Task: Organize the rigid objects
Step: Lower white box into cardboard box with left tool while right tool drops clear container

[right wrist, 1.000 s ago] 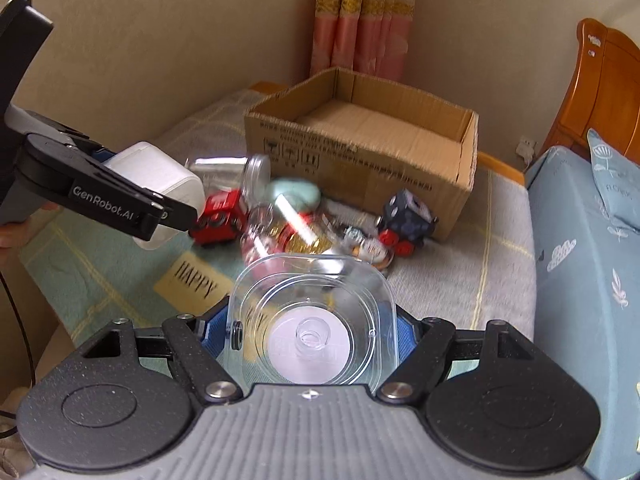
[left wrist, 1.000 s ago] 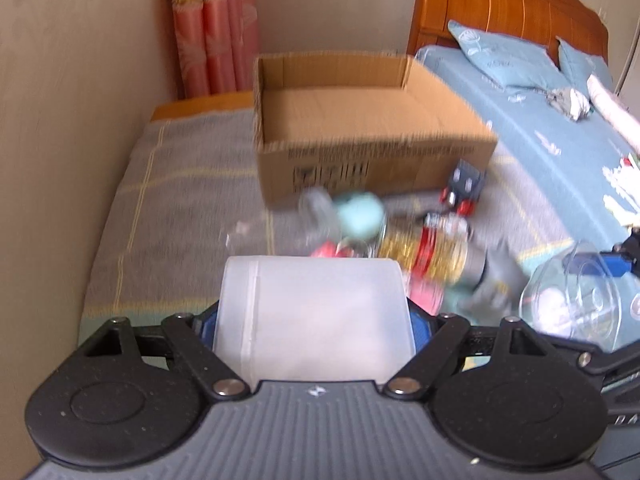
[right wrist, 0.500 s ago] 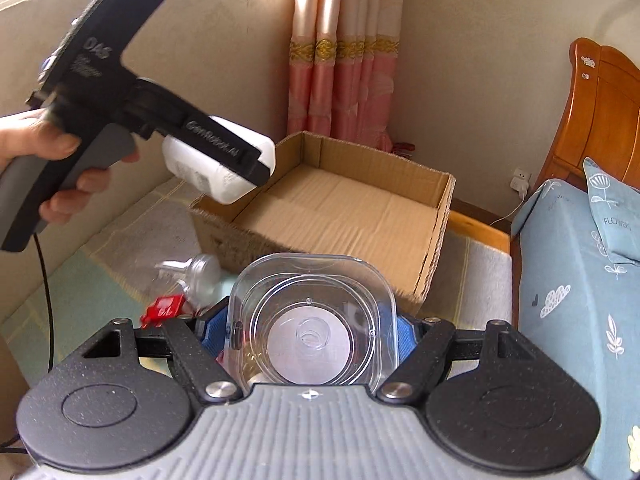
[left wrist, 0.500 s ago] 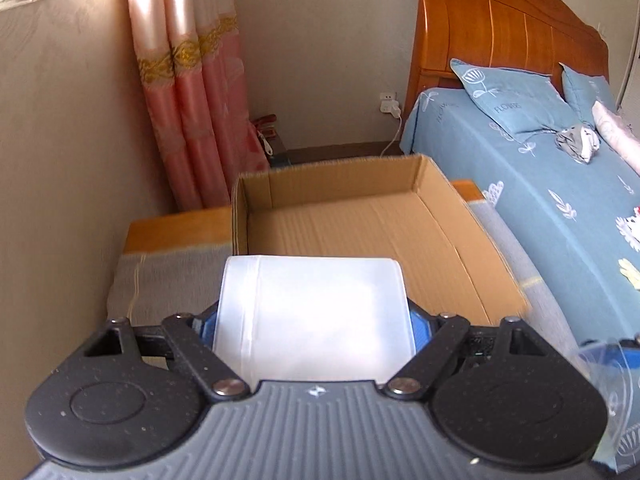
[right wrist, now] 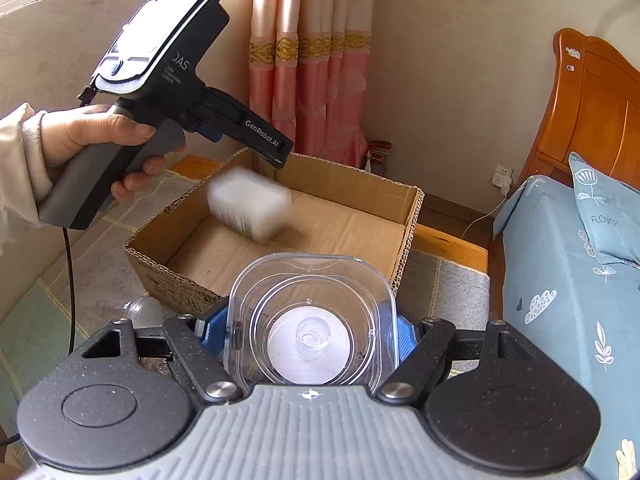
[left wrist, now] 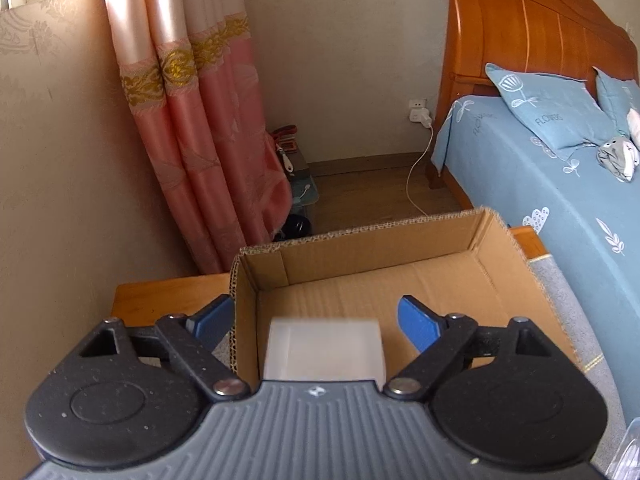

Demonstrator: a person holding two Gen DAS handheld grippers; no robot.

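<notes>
Over the open cardboard box (left wrist: pixel 360 236), my left gripper (left wrist: pixel 314 306) has its jaws opening. The white plastic tub (left wrist: pixel 324 348) has left the blue pads (left wrist: pixel 416 324) and hangs loose below them, blurred. In the right wrist view a hand holds the left gripper (right wrist: pixel 276 156) above the box (right wrist: pixel 344 180), and the white tub (right wrist: pixel 248 204) is falling inside it. My right gripper (right wrist: pixel 310 320) is shut on a clear square plastic container (right wrist: pixel 312 312), just short of the box's near wall.
The box stands on a grey cloth (right wrist: pixel 444 280) over a wooden bench (left wrist: pixel 160 296). A clear bottle (right wrist: pixel 144 312) lies left of the box. A blue bed (left wrist: pixel 560 208) runs along the right, with a pink curtain (left wrist: pixel 208 140) and a wall behind.
My left gripper travelled from the pile of objects to above the box, then opened and released the white tub. My right gripper moved closer to the box, still holding the clear container.
</notes>
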